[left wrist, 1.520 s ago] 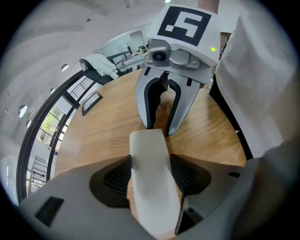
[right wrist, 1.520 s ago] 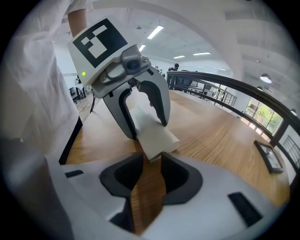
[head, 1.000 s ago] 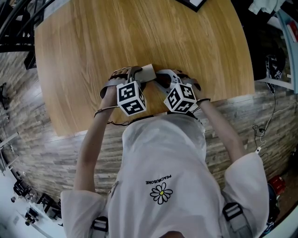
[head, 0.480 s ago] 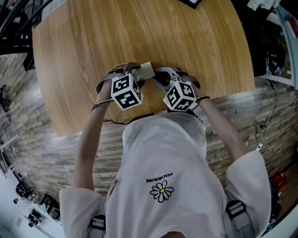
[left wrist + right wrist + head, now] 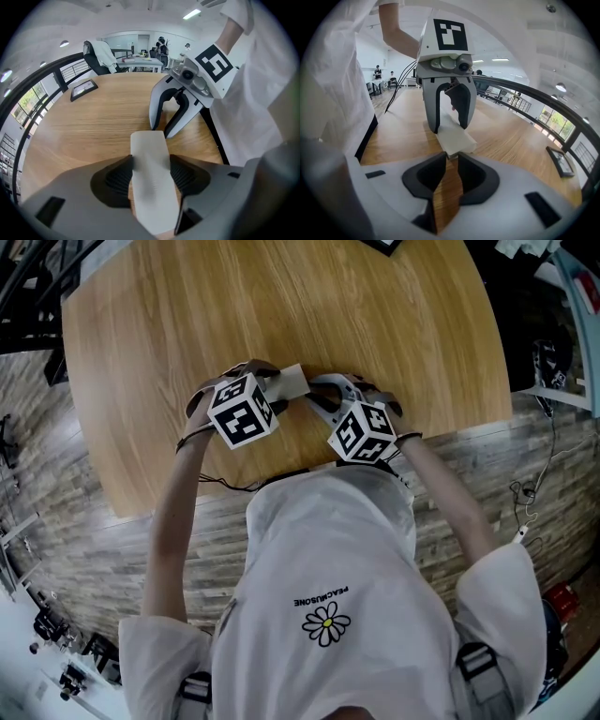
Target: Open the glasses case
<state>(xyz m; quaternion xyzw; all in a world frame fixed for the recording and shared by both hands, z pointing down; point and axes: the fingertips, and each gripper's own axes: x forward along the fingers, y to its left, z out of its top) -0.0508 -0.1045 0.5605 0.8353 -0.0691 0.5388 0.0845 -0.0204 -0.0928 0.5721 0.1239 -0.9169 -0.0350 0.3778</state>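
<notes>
A pale grey glasses case (image 5: pixel 293 381) lies near the front edge of the wooden table (image 5: pixel 281 306). In the left gripper view my left gripper (image 5: pixel 151 171) is shut on the case (image 5: pixel 149 159), with a ribbed pad pressed to each long side. My right gripper (image 5: pixel 163 130) meets the case's far end there. In the right gripper view my right gripper (image 5: pixel 450 159) has its jaws nearly together, and their tips pinch the near end of the case (image 5: pixel 454 138). The left gripper (image 5: pixel 449 126) straddles the case from above. In the head view both grippers (image 5: pixel 281 392) (image 5: pixel 316 397) sit close together over the case.
A dark flat framed object (image 5: pixel 83 89) lies on the far part of the table, also seen at the right (image 5: pixel 560 161). The table's front edge (image 5: pixel 281 486) runs just under my hands. A black railing (image 5: pixel 534 96) borders the far side. Plank floor (image 5: pixel 56 549) surrounds the table.
My left gripper has tilted over the case; its marker cube has shifted up and to the left in the head view. The right gripper and the case have stayed put.
</notes>
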